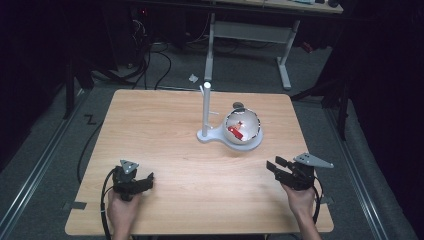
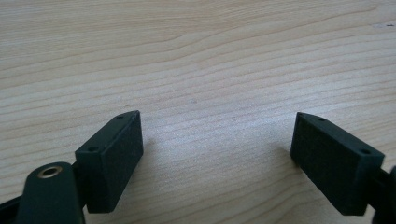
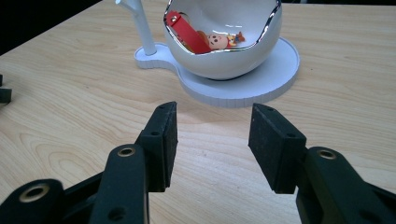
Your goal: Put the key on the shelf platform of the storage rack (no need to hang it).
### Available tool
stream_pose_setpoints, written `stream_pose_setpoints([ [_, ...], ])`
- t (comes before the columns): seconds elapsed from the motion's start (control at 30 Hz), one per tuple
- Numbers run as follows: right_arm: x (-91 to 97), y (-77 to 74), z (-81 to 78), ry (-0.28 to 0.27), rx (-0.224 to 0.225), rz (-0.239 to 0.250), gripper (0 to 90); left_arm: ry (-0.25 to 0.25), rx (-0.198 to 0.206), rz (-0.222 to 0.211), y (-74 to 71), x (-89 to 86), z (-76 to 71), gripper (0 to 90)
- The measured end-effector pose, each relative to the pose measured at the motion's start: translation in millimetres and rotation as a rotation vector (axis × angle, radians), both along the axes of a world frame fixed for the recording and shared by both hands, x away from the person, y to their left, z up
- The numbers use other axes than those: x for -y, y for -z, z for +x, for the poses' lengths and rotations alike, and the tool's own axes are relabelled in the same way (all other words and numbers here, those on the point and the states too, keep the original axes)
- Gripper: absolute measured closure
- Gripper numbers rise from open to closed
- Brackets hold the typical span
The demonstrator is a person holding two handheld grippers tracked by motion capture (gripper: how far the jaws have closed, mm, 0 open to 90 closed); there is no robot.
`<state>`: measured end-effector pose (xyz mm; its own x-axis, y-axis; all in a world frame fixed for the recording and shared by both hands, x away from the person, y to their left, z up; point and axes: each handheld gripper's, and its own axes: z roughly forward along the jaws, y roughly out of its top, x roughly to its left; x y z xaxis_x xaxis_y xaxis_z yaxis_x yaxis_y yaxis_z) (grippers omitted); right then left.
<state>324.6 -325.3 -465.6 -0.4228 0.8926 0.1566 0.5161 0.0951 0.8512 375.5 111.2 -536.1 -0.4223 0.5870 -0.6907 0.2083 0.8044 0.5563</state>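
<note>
- White bowl (image 1: pixel 243 127) with wavy silver-edged rim, right of centre in the high view, seated on the round end of a white stand base (image 1: pixel 256 144); upper centre in the right gripper view (image 3: pixel 233 60).
- Inside the bowl: red strip-like piece (image 3: pixel 187 33) leaning against the inner wall, small cartoon figure (image 3: pixel 219 41) beside it. Exact nature of both too small to tell.
- White post (image 1: pixel 205 107) rising upright from the narrow end of the same base, just left of the bowl; nothing seen hanging on it.
- Right gripper (image 3: pixel 212 135) low at the frame bottom, aimed at the bowl, jaws moderately spread with bare table between them; nothing pinched. In the high view (image 1: pixel 274 165) at lower right, near the base but clearly apart from it.
- Left gripper (image 2: pixel 217 144) jaws spread wide over bare wood, nothing between them; lower left of the high view (image 1: pixel 147 181), well apart from the bowl.
- Table (image 1: pixel 165 130): light wood.
- Judgement on progress: early stage, approach only. No contact with bowl, contents or stand; contents lying in the bowl.
- Left to do, as judged: close the remaining gap with the right gripper, reach over the rim, pinch one of the items, lift it out. Left gripper looks idle, possibly held ready to steady the base.
</note>
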Motion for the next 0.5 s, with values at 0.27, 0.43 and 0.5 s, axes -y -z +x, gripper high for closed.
stream_pose_setpoints([
  [0.27,-6.7,9.3,5.8,-0.007,-0.032,-0.010,52.5,0.000,0.000,-0.001,0.0,0.0,0.0,17.2],
  [0.43,-9.5,16.9,9.3,-0.014,-0.046,-0.015,52.4,-0.001,0.000,-0.001,0.0,0.1,0.0,17.2],
  [0.5,-10.5,20.3,11.0,-0.014,-0.053,-0.020,52.4,-0.001,0.000,-0.001,0.0,0.1,0.0,17.2],
])
